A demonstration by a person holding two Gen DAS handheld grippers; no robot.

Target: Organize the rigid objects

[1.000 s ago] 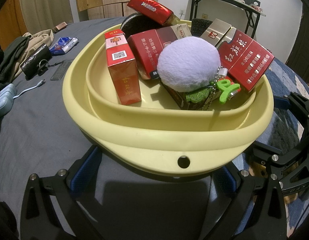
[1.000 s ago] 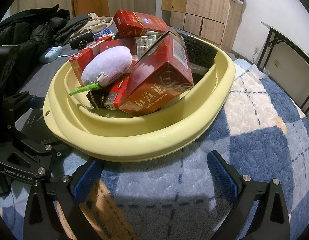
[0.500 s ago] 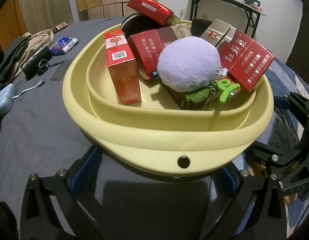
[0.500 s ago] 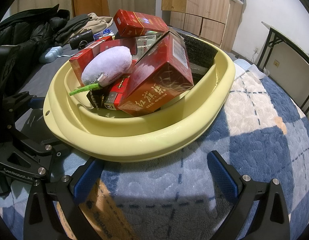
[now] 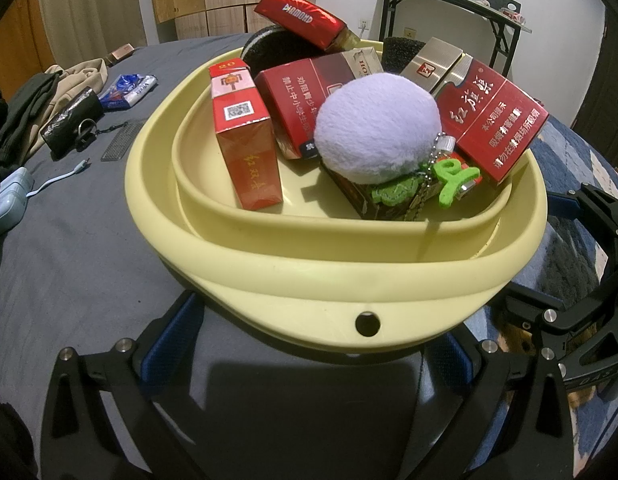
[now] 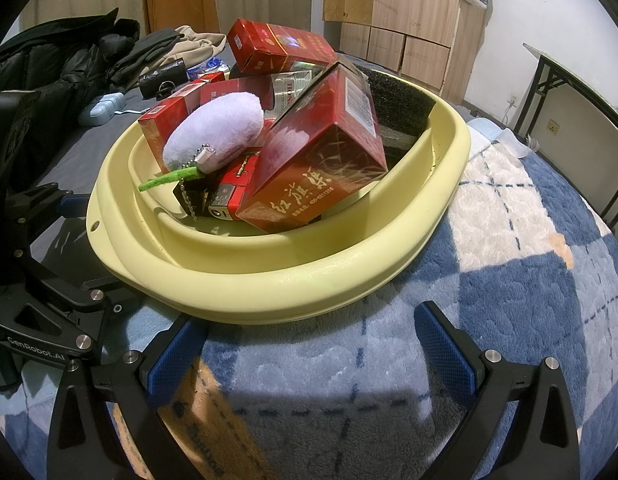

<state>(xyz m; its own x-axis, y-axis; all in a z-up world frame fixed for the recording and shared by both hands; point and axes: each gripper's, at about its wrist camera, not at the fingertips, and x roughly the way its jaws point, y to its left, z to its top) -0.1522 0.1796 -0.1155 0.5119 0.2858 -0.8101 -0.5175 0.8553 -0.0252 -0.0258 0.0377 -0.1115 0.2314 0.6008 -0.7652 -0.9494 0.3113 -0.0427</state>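
Here my left gripper (image 5: pixel 309 344) and right gripper (image 6: pixel 309 344) both stand with fingers wide apart and hold nothing, each just before the rim of the yellow basin (image 5: pixel 269 276), which sits on the bed. Only the left view shows me the round hole (image 5: pixel 367 323) in the smooth plastic rim and the grey sheet (image 5: pixel 69 248), while only the right view shows the fluffy blue checked blanket (image 6: pixel 529 280). In the basin lie glossy red boxes (image 5: pixel 249 152) and a soft lilac plush ball (image 5: pixel 377 128), and black foam (image 6: pixel 393 96) leans at the far side.
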